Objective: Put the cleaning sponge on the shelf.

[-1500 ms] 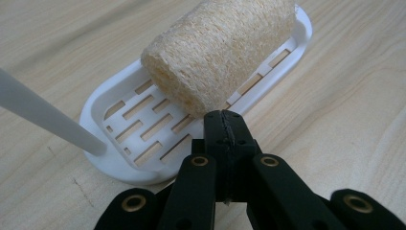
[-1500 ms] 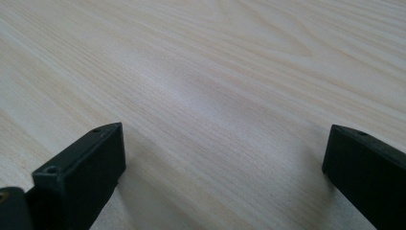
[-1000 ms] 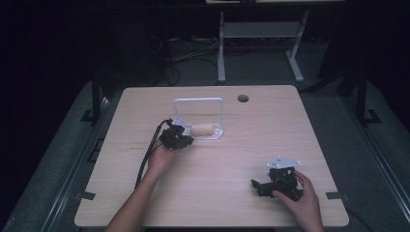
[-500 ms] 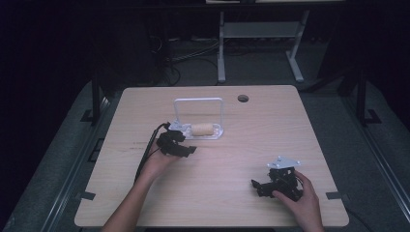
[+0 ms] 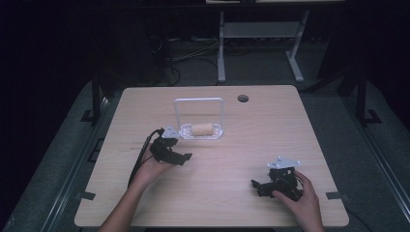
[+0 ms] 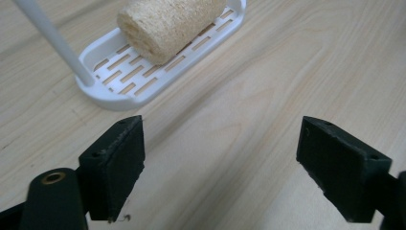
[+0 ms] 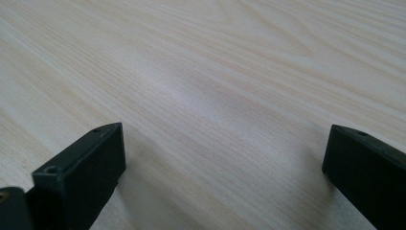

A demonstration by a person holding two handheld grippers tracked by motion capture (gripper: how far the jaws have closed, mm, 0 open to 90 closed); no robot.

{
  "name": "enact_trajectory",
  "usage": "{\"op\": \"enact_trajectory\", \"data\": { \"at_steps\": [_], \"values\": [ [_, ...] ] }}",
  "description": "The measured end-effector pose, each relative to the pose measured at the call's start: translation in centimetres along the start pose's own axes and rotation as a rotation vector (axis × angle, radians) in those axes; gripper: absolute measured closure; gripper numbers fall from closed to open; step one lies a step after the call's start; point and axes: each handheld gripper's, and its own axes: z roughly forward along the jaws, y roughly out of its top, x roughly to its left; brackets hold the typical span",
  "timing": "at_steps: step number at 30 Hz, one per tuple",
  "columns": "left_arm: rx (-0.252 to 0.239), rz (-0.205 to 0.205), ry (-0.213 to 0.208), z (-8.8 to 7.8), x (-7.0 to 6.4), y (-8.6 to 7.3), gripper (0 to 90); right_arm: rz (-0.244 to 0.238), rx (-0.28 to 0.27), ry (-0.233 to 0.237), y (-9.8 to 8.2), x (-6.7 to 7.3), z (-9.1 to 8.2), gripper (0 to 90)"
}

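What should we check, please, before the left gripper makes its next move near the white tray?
1. Left gripper jaws open and holding nothing: ok, bare wood shows between them.
2. Loofah piece seated in the white slotted tray: ok, it lies on the slats.
3. Left gripper clear of the tray: ok, a strip of table separates them.
4. Tray's upright wire handle out of the jaws' way: ok for now; its post stands at the tray's near corner, so a move toward the loofah might clip it.
5. Right gripper out of the way: ok, open, low over bare table near the front edge.
6. Tray fixed to the table: cannot tell.
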Motion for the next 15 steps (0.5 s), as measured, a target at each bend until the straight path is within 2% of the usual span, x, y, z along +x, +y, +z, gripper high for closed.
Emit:
{"op": "enact_trajectory", "data": {
  "at_steps": [15],
  "values": [
    [-0.011,-0.013,0.022,-2.4,0.0,-2.8,13.2,0.001,0.0,0.0,0.0,0.0,0.0,0.6]
  ]
}}
